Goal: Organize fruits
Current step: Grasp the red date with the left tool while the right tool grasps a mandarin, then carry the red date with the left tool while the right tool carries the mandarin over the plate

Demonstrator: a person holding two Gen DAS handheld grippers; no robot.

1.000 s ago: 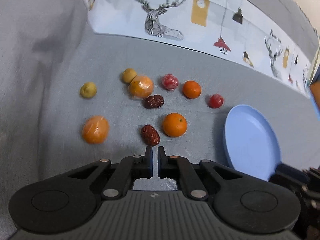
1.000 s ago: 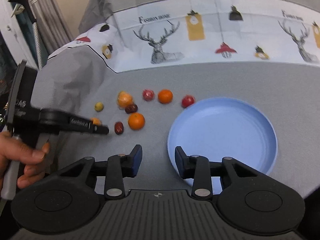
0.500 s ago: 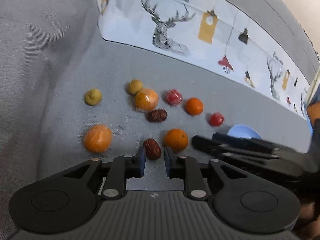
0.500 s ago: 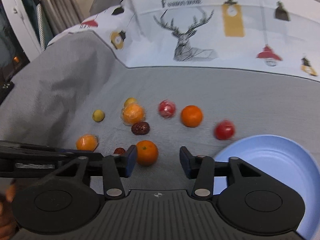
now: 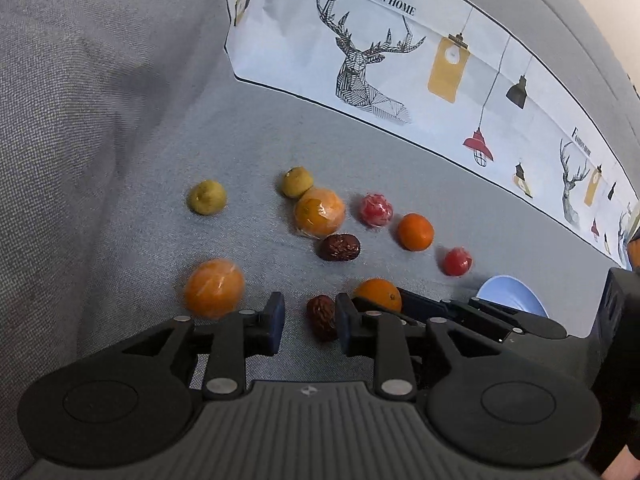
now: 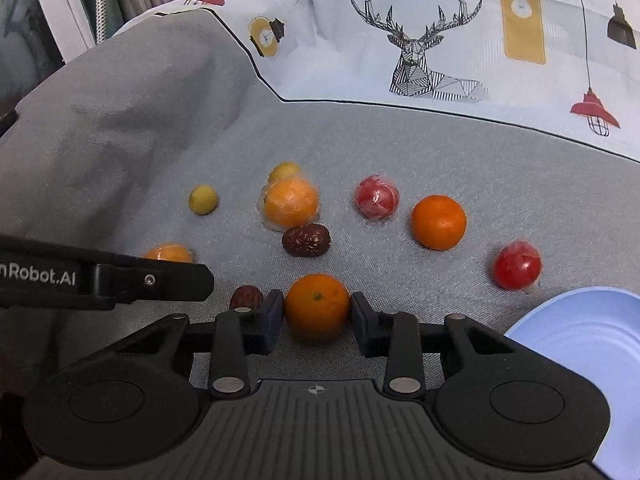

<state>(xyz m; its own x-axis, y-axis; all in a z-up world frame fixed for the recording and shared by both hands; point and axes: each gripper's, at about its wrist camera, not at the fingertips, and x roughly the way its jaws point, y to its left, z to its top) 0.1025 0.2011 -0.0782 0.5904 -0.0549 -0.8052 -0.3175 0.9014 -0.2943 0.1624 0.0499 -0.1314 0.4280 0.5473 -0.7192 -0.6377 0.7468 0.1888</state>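
Fruit lies scattered on a grey cloth. In the left wrist view a wrinkled red date (image 5: 321, 315) sits between the jaws of my left gripper (image 5: 310, 318), which are opening; it rests by the right pad with a gap on its left. In the right wrist view my right gripper (image 6: 316, 312) is closing on a bare orange (image 6: 317, 302), and both pads touch its sides. The same orange (image 5: 380, 292) peeks out beside the left gripper. A blue plate (image 6: 580, 320) lies at the lower right.
Farther back lie a second date (image 6: 306, 240), another bare orange (image 6: 439, 222), two wrapped oranges (image 5: 319, 212) (image 5: 214, 286), two wrapped red fruits (image 6: 377, 197) (image 6: 517, 266) and two yellow-green fruits (image 5: 207, 197) (image 5: 297, 182). A deer-print cloth (image 6: 440, 40) runs along the back.
My left jaws went from shut to apart around the near date. My right gripper came in from the plate side, dropped toward the near orange and closed its jaws on it.
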